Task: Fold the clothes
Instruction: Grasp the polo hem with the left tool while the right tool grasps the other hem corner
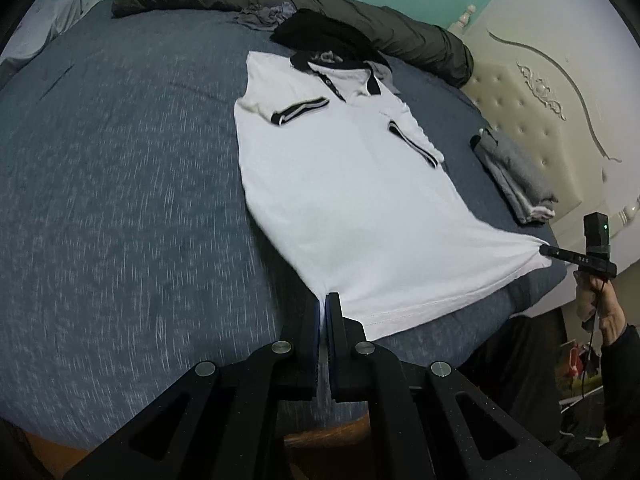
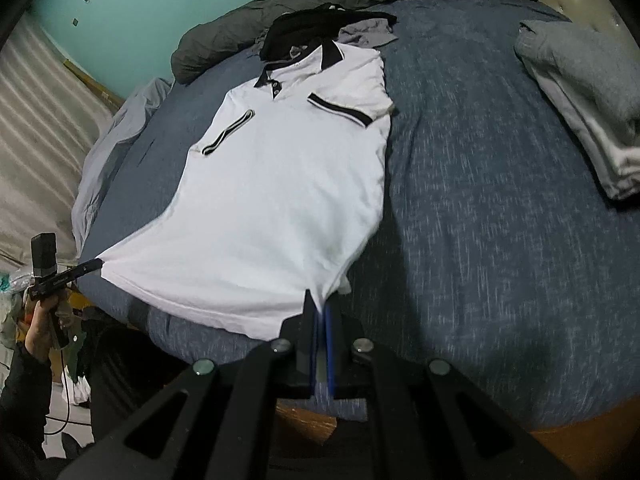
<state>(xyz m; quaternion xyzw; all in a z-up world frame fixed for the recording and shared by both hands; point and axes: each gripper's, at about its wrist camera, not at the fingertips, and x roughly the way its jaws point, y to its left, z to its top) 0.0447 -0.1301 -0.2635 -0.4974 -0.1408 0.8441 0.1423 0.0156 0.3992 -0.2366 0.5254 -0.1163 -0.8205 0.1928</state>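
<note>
1. The white polo shirt (image 1: 344,184) lies face up along the bed's (image 1: 120,200) near edge, sleeves already folded inward.
2. The left gripper (image 1: 323,300) pinches one hem corner; the right gripper (image 2: 319,304) pinches the other.
3. The body fold remains; a folded grey garment (image 2: 588,96) sits nearby, suggesting earlier progress.

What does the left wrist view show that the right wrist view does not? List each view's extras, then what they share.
Left wrist view only: the cream tufted headboard with carved scrollwork.

Right wrist view only: the striped beige curtain and the pale grey sheet bunched at the bed's edge.

Both: the white polo shirt with black collar on the blue-grey bedspread, the folded grey garment, and the left tool and right tool, each shut on a hem corner.
</note>
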